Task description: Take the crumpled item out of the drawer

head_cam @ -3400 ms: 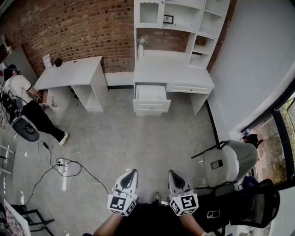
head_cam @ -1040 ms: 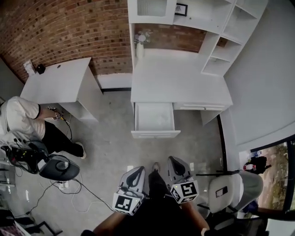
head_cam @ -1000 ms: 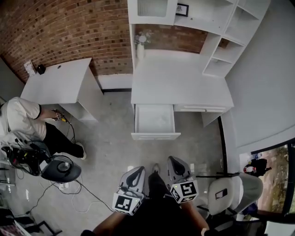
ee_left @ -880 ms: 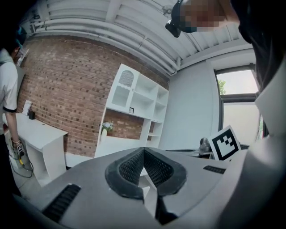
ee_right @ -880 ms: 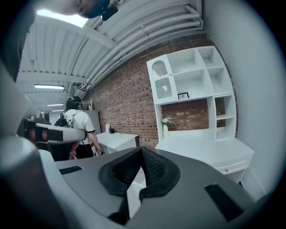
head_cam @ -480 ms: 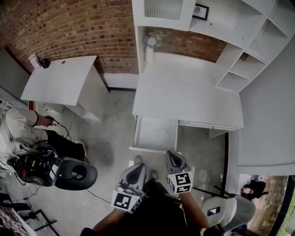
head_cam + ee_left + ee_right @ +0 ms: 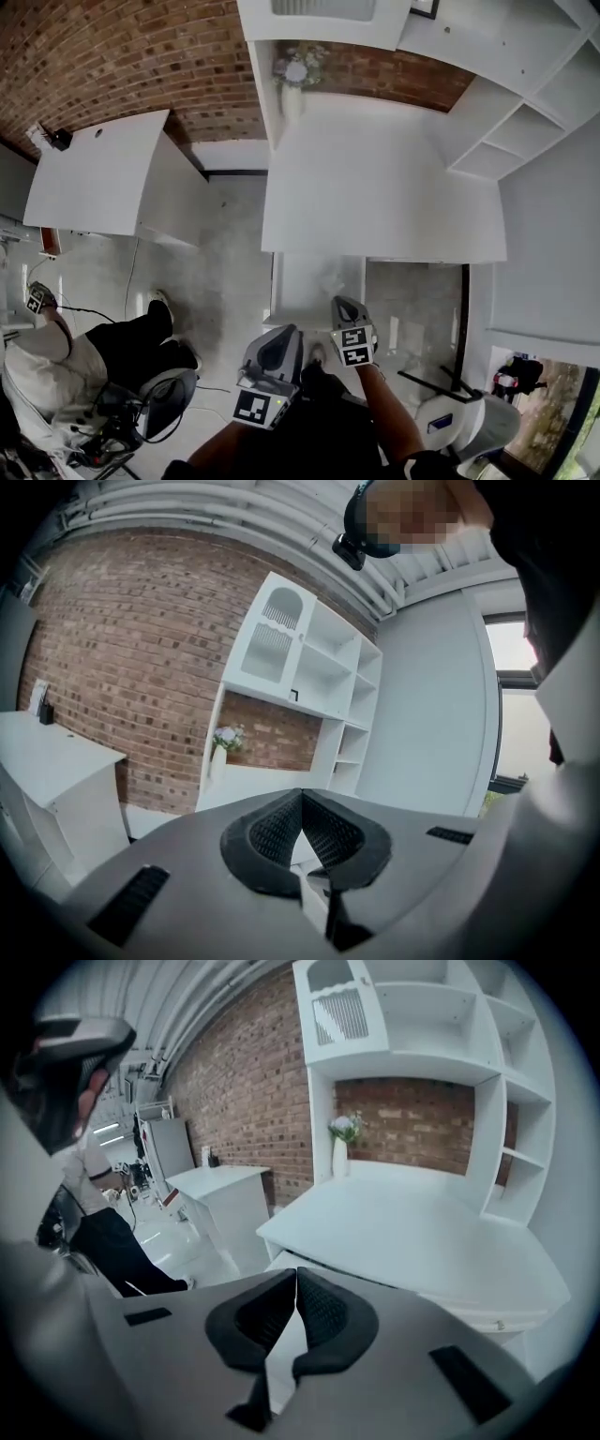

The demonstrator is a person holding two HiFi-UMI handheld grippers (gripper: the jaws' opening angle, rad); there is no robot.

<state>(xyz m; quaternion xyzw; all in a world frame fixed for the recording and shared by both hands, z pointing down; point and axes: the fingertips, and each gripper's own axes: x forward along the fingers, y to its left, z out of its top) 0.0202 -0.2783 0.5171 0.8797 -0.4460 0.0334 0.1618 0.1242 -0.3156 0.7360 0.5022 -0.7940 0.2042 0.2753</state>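
Observation:
The white desk has one drawer pulled open toward me. Inside, toward the back right, lies a pale wrinkled shape, too faint to make out clearly. In the head view my right gripper is shut and empty, its tip over the drawer's front edge. My left gripper, just short of the drawer front, is also shut on nothing. In the right gripper view the closed jaws point at the drawer's rim and the desk top. The left gripper's tips meet.
A vase of flowers stands at the desk's back left under the hutch shelves. A second white desk is at the left. A seated person and an office chair are at lower left, another chair at lower right.
I have come closer to the desk, so the drawer now lies just ahead of both grippers. The right gripper has reached forward to the drawer front. Both stay shut.

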